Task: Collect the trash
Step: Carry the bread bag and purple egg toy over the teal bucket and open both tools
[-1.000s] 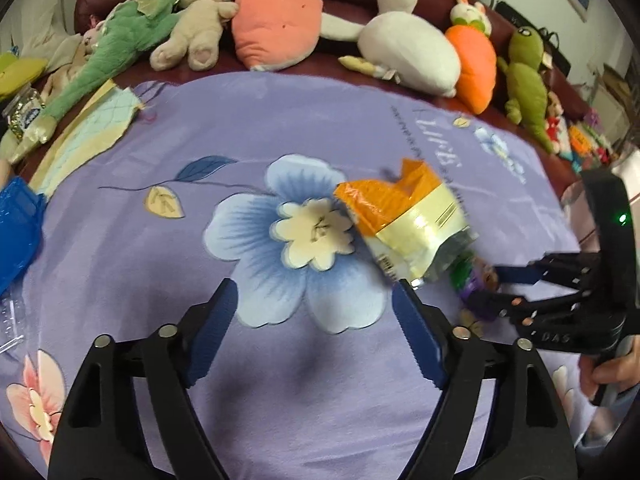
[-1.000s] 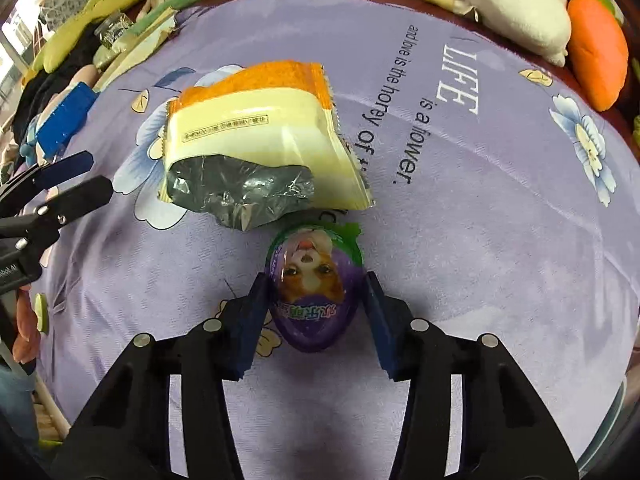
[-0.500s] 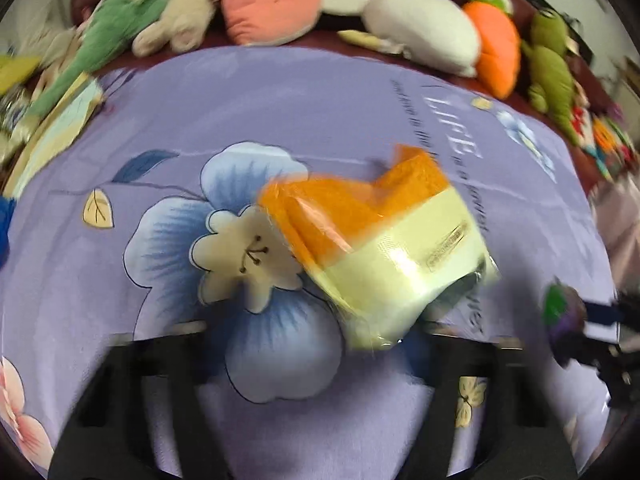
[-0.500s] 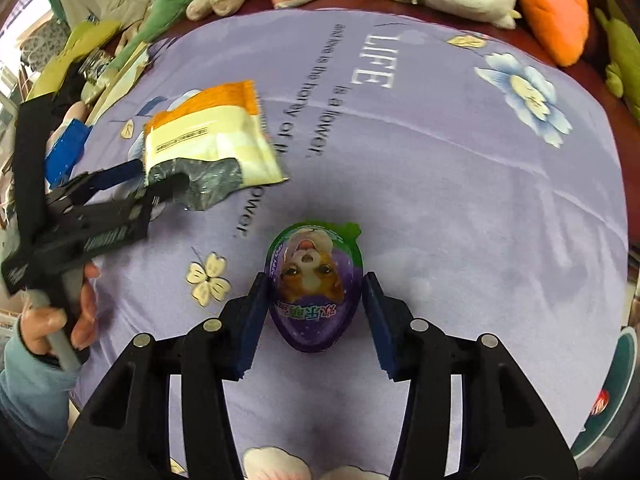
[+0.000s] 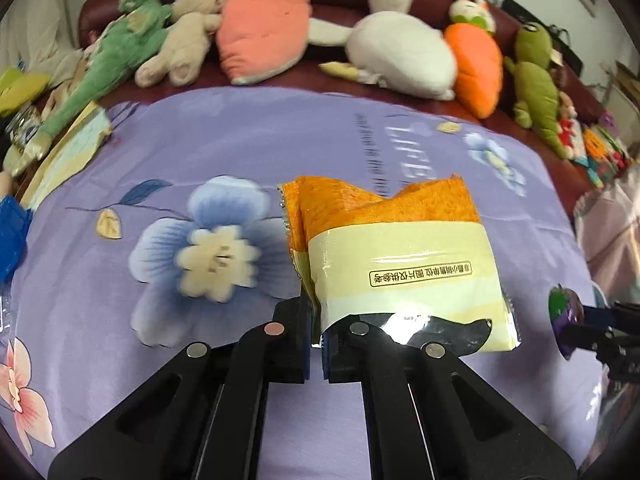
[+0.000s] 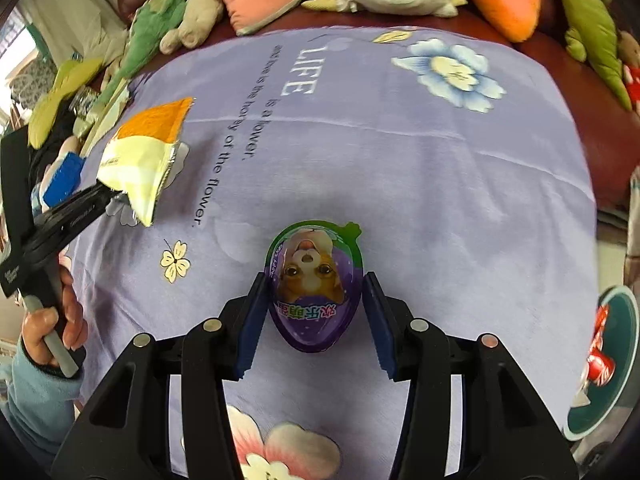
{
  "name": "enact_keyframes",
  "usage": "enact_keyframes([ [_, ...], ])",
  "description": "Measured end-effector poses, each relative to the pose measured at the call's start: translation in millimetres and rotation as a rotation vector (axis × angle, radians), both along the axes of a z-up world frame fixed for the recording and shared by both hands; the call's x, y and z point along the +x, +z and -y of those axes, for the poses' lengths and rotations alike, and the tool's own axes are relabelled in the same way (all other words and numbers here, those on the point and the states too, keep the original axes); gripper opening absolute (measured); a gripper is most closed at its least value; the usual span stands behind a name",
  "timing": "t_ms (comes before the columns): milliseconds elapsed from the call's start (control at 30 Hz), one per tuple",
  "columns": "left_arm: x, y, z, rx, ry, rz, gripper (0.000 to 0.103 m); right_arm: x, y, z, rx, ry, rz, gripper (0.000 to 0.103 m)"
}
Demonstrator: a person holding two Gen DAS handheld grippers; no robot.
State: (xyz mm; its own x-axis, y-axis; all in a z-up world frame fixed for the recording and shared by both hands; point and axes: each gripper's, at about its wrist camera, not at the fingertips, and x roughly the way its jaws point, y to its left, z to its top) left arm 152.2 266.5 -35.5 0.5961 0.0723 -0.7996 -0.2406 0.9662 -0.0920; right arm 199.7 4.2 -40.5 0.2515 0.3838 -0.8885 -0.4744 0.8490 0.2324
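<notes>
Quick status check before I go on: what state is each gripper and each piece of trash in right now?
Left gripper: shut on the snack bag's torn edge.
Snack bag: torn open, crumpled, hanging lifted off the blanket.
Right gripper: closed on the egg capsule.
Egg capsule: held by its sides, unbroken.
Bin: open, a red can inside.

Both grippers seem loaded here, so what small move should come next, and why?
Probably carry both pieces toward the teal bin at the right edge. The left gripper is shut on the orange-and-yellow snack bag, lifted off the purple blanket, and the right gripper clamps the purple egg-shaped package. The bin already holds a red can.
</notes>
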Motion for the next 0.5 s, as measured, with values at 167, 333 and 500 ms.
enact_keyframes([
  [167,1,9,52,0.021,-0.089,0.009,0.004,-5,12,45,0.020,-0.063,0.018,0.045],
  [333,4,10,113,0.019,-0.186,0.001,0.004,-11,19,101,0.031,-0.138,0.032,0.046],
  [500,8,10,176,0.016,-0.280,-0.006,0.004,-19,25,162,0.047,-0.219,0.050,0.046],
])
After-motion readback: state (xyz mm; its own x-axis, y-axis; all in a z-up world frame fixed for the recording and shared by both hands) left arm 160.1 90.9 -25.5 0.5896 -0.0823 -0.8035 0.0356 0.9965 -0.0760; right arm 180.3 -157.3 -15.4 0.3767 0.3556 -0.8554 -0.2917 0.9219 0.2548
